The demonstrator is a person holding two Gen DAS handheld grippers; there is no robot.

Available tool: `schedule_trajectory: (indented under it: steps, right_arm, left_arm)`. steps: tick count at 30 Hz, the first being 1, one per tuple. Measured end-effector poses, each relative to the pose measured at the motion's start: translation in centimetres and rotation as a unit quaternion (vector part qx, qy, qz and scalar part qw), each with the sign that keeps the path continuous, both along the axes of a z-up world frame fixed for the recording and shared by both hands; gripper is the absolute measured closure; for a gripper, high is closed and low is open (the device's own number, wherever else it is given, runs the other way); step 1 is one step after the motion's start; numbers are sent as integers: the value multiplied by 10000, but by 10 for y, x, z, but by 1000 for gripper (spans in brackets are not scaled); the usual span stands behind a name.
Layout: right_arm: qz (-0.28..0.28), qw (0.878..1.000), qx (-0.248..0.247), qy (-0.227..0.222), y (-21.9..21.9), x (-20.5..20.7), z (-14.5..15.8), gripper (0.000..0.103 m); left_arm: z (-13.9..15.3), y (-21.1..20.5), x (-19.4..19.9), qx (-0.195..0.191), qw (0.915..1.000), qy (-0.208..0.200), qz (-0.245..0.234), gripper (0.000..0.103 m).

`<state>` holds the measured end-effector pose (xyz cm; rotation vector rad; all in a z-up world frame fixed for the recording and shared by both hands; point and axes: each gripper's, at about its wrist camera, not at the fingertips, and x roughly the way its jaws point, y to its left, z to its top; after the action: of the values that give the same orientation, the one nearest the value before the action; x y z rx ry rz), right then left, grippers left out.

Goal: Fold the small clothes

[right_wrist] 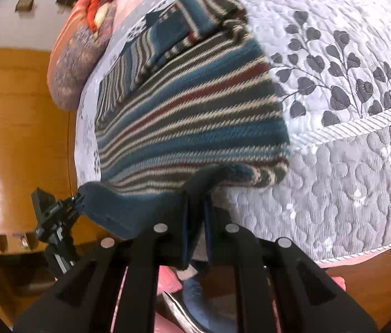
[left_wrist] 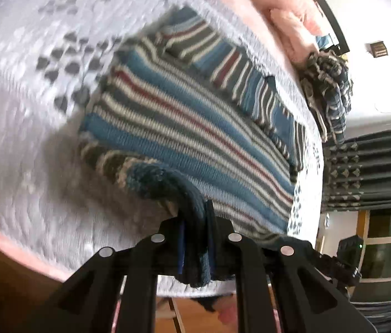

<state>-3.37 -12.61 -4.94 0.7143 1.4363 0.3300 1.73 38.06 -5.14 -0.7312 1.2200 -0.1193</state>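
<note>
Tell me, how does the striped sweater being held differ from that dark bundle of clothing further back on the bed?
The striped sweater lies spread flat, with broad blue, grey, cream and red stripes; the dark bundle sits crumpled in a heap, its pattern finer. The left gripper and right gripper pinch the sweater's hem; the bundle lies untouched. Both rest on the quilted bedspread.

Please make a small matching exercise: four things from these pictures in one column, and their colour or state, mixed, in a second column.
1. striped sweater
2. quilted bedspread
3. left tool
4. fluffy blanket

a. pink
b. grey with dark leaf pattern
c. shut on the sweater hem
d. blue, grey, white and red bands

Pairs: 1-d, 2-b, 3-c, 4-a
</note>
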Motion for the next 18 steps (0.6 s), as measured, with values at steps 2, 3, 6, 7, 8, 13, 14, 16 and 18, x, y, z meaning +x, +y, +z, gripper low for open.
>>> schedule_trajectory:
  steps: [2, 3, 6, 7, 8, 13, 14, 16, 18]
  right_arm:
    - [-128, 9999, -27, 65, -4, 10, -6, 94]
    - [-190, 9998, -52, 81, -6, 18, -10, 94]
    - [-324, 9994, -78, 120, -1, 36, -21, 94]
    - [-369, 9992, -48, 145, 0, 41, -25, 94]
    - [-409, 9990, -17, 165, 0, 45, -28, 94]
    - [-501, 9983, -47, 280, 0, 64, -48, 92]
    - [-512, 9983, 6, 288, -1, 67, -50, 88]
    - [-578, 9980, -38, 242, -8, 71, -50, 83]
    - [-681, 9974, -145, 196, -18, 73, -49, 74]
  left_arm:
    - [-7, 3, 10, -93, 9998, 5, 148, 90]
    - [-11, 2, 16, -117, 9997, 27, 205, 90]
    - [-20, 7, 28, -68, 9993, 61, 349, 90]
    - [-23, 10, 30, -85, 9991, 72, 398, 90]
    - [-27, 10, 34, -113, 9989, 93, 437, 90]
    - [-41, 13, 49, 78, 9983, 246, 531, 87]
    - [-42, 14, 50, 80, 9981, 256, 559, 84]
    - [-44, 22, 51, -72, 9973, 261, 678, 79]
    - [-44, 31, 48, -220, 9958, 256, 851, 77]
